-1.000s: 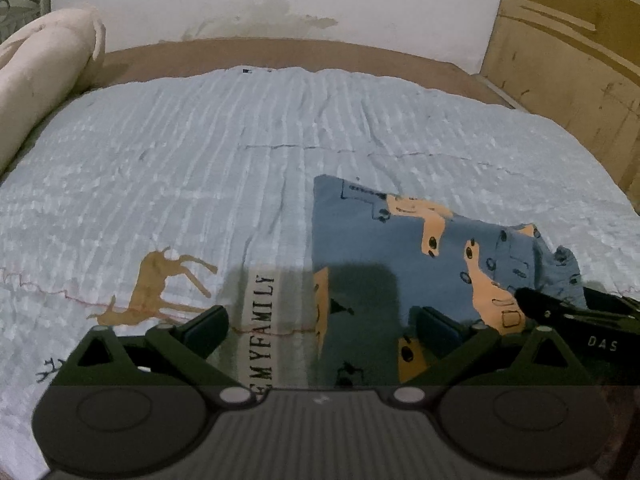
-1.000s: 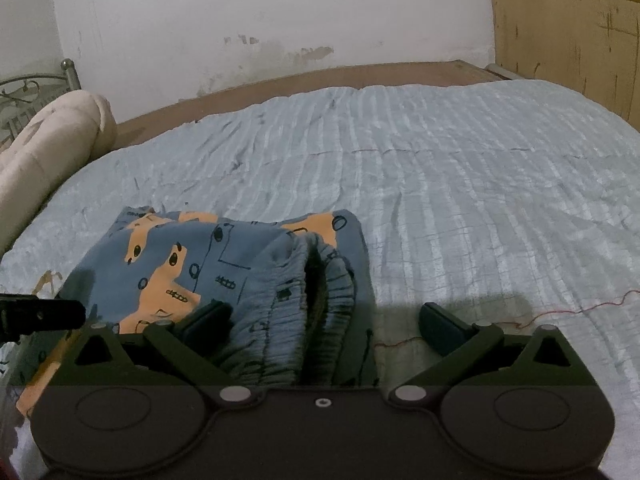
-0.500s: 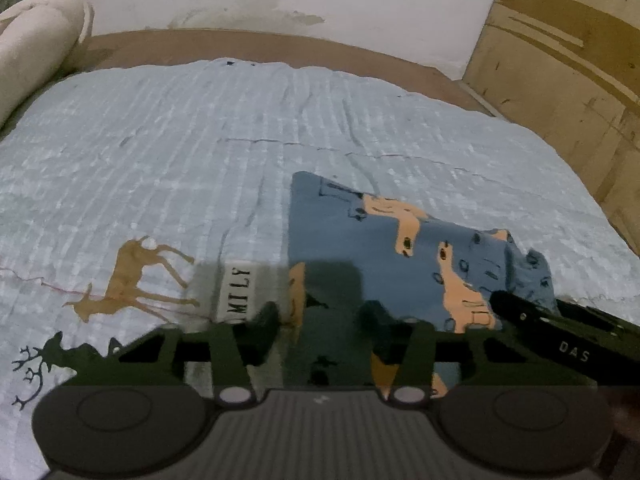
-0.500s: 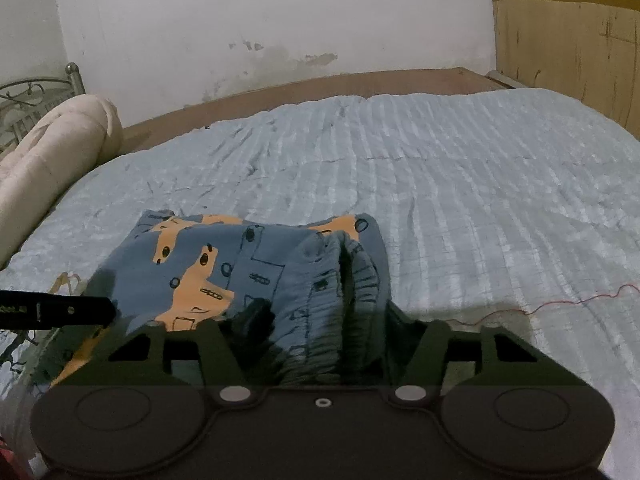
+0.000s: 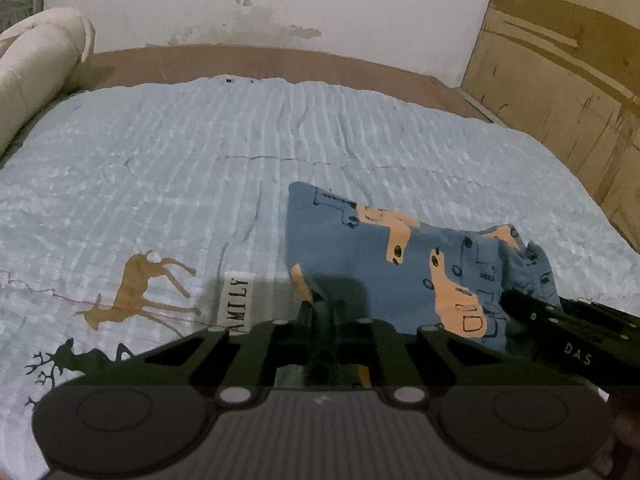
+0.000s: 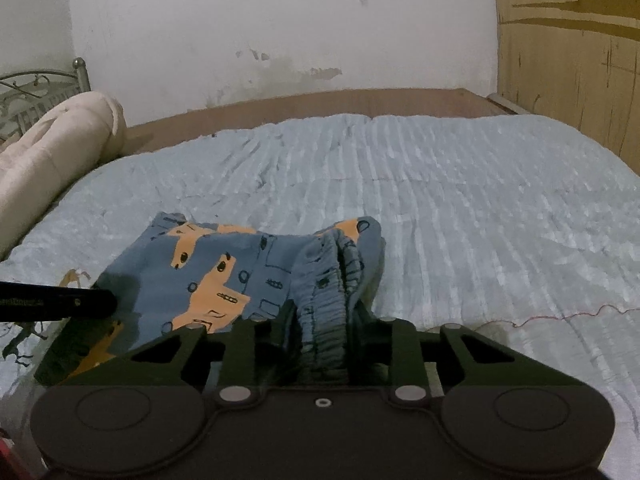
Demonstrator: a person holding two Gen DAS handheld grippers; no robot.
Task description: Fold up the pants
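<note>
Both jaws, having just been closing, are being clamped on the pants [image 5: 404, 264]: left gripper [image 5: 326, 312] at the hem corner, right gripper [image 6: 322, 320] at the gathered waistband.

Both jaws closed, pinching pants [image 6: 224, 276].

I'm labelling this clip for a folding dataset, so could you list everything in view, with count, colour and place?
pants: one, blue with orange vehicle print, folded on the near part of the bedspread, gathered waistband at their right end.
bedspread: one, pale blue, ribbed, with deer figures, covers the bed.
rolled bedding: one, cream, far left edge of the bed.
wall: white, stained, behind the bed.
wooden panel: tan, right of the bed.
left gripper: one, black, just closed on the pants' left near edge.
right gripper: one, black, just closed on the waistband.
</note>
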